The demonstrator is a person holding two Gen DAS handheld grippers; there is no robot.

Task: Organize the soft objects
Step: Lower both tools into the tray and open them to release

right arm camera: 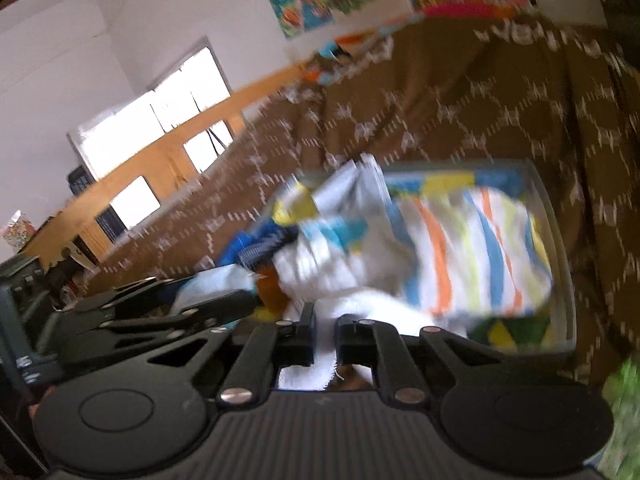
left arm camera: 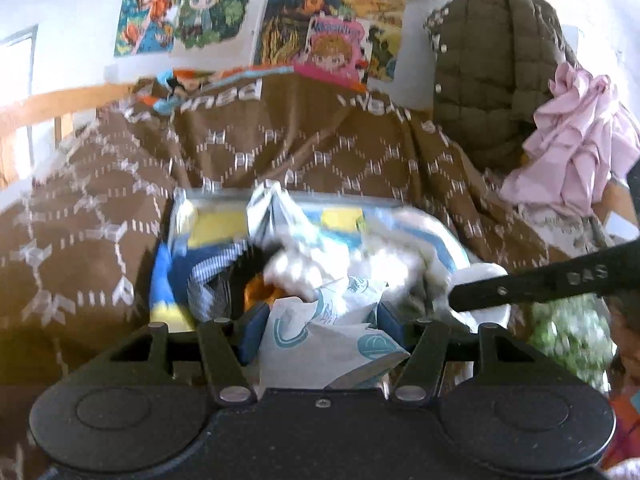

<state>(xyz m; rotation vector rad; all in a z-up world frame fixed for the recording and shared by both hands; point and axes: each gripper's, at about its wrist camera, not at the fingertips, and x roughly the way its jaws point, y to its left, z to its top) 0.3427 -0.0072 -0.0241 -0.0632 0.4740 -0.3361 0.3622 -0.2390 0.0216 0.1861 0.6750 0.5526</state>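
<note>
1. We take the clear bin (right arm camera: 560,240) as our landmark; it sits on a brown patterned bedspread (left arm camera: 280,152) and already holds several soft things, so we judge the sorting well under way but not finished.
2. Inside the bin lie a striped cloth (right arm camera: 472,248), a blue striped piece (left arm camera: 204,268) towards its left end, and white printed fabric (left arm camera: 320,344) at its near edge.
3. Our left gripper (left arm camera: 318,332) is clamped on that white printed fabric at the near edge of the bin, jaws part-way apart around the bundle.
4. Our right gripper (right arm camera: 324,340) is clenched on a white cloth (right arm camera: 360,312) just in front of the bin, nearly fully closed.
5. Still outside, to the right of the bin and well apart from it, a pink garment (left arm camera: 576,140) hangs beside a quilted jacket (left arm camera: 492,72); these look left to handle.
6. Room: the two grippers work close together at the bin's near rim, so we judge crossing paths the main risk. Above the bin is open; behind it the bedspread rises steeply.
</note>
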